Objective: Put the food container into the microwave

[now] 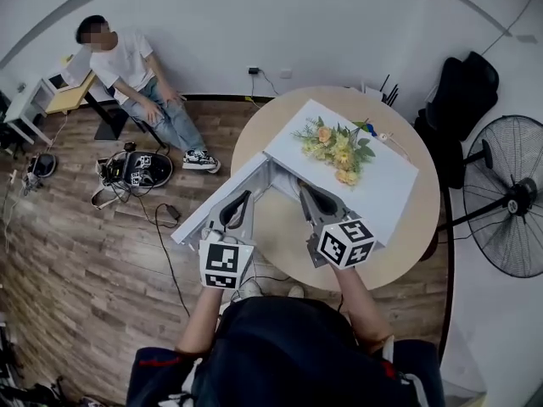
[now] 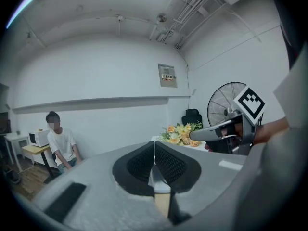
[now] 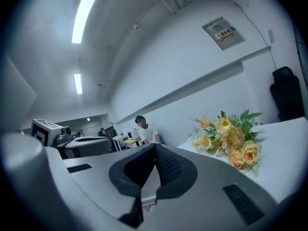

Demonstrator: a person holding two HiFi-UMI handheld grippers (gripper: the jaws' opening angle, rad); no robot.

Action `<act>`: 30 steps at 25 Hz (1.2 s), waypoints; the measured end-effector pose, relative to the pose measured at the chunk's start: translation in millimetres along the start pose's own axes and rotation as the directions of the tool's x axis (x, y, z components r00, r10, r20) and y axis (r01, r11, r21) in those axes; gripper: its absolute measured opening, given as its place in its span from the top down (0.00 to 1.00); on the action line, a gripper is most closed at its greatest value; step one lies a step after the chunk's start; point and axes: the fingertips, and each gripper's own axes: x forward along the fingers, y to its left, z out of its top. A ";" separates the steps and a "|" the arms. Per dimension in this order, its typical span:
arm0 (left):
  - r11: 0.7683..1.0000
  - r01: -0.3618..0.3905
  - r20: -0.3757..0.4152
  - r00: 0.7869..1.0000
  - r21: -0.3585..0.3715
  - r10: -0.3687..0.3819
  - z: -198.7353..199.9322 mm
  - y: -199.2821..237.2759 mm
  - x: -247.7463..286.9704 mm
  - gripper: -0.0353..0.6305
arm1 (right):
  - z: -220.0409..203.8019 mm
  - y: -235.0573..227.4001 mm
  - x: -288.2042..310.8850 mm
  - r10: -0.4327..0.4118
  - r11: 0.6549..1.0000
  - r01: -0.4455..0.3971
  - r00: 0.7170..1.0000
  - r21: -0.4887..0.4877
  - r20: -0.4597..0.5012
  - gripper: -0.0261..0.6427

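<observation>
Left gripper (image 2: 155,150): clenched, pads meeting, nothing between them. Right gripper (image 3: 155,152): same, clamped on air. I'm holding both roughly level, side by side over the near edge of the round table (image 1: 284,236). Both are pointing away from me at the white box (image 1: 386,189) with the flowers (image 1: 335,147) lying on its top. I'm reading that box as the microwave. I'm not seeing the food container in any view. It's either hiding under my grippers and the box's front edge or already sitting inside; I can't say which. What I'm steering by: the box is sitting dead ahead, long axis running from the table's far-left edge toward its near-right edge, front face turning toward me. The white panel (image 1: 204,217) jutting from the box's left corner out past the table's left edge is looking like the open door, but that's a judgement only. The left gripper's tips are sitting just beside that panel and the right gripper's tips are just at the box's front edge. So left is nearer for the door and right is nearer for the cavity. If the container is in, I'm expecting to be swinging that panel shut with the left.
</observation>
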 end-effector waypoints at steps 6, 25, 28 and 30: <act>0.999 -0.028 0.029 0.999 0.017 0.028 16.2 7.2 -2.4 0.92 | 20.1 1.6 -9.1 0.018 0.997 -0.015 0.999 -0.071 0.040 0.94; 1.000 -0.016 0.055 0.998 0.023 0.015 27.8 -6.9 4.9 0.92 | 30.8 -0.1 -11.4 0.017 0.995 -0.011 0.998 -0.097 0.068 0.94; 1.000 -0.015 0.056 0.998 0.020 0.014 28.0 -8.9 6.3 0.92 | 32.4 -1.8 -11.5 0.016 0.996 -0.010 0.997 -0.093 0.071 0.94; 1.000 -0.013 0.056 0.998 0.018 0.012 28.6 -10.7 8.0 0.92 | 35.0 -3.2 -11.4 0.016 0.996 -0.009 0.997 -0.088 0.075 0.94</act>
